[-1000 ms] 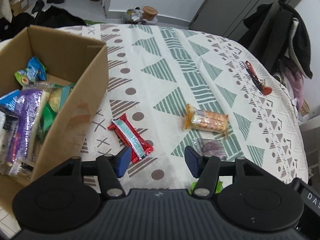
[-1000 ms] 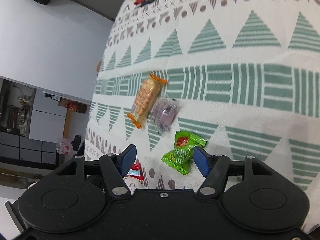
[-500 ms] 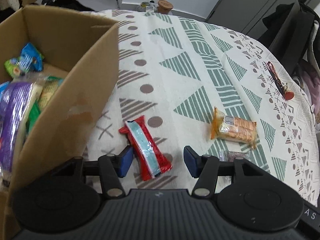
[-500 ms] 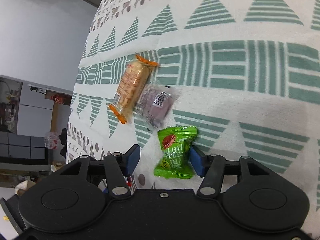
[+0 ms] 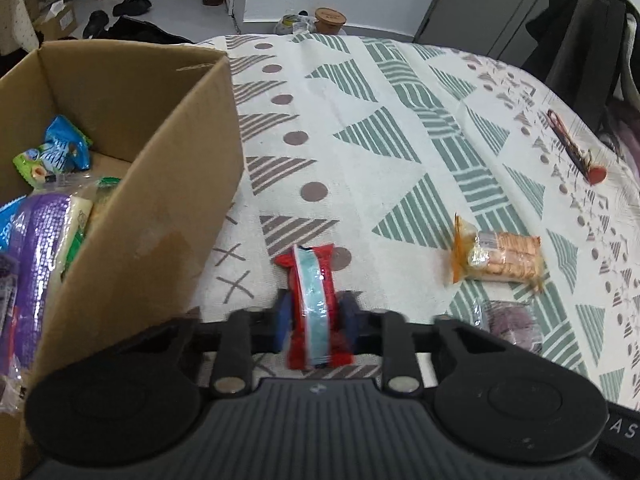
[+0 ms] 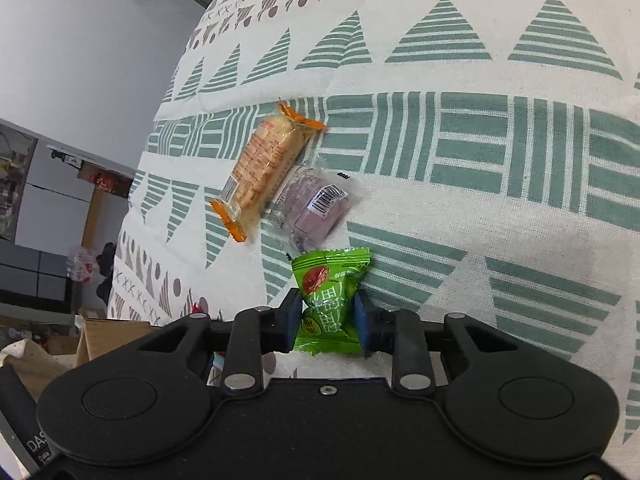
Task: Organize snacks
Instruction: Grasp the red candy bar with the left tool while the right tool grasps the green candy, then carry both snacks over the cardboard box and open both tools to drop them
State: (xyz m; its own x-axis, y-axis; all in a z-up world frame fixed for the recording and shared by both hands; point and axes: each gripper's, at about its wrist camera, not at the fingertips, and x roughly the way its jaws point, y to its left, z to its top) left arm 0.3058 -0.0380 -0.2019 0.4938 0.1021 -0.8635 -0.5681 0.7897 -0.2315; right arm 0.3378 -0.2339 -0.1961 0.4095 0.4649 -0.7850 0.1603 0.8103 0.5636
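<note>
A red snack bar with a pale blue stripe [image 5: 312,300] lies on the patterned tablecloth, and my left gripper [image 5: 315,316] is shut on its near half. A green snack packet [image 6: 328,300] sits between the blue pads of my right gripper [image 6: 326,316], which is shut on it. Just beyond the green packet lie an orange cracker pack [image 6: 264,164] and a clear-wrapped purple cake [image 6: 316,208]; both also show in the left wrist view, the cracker pack [image 5: 500,258] and the purple cake [image 5: 516,320]. A cardboard box [image 5: 160,184] holding several snack packs stands to the left.
The round table's cloth [image 5: 400,128] stretches ahead of the left gripper. A red-tipped object [image 5: 576,152] lies near the far right edge. A chair with dark clothes [image 5: 580,40] stands behind the table. Shoes and bottles sit on the floor beyond.
Both grippers moved forward and went from open to shut: the left onto the red snack bar, the right onto the green packet.
</note>
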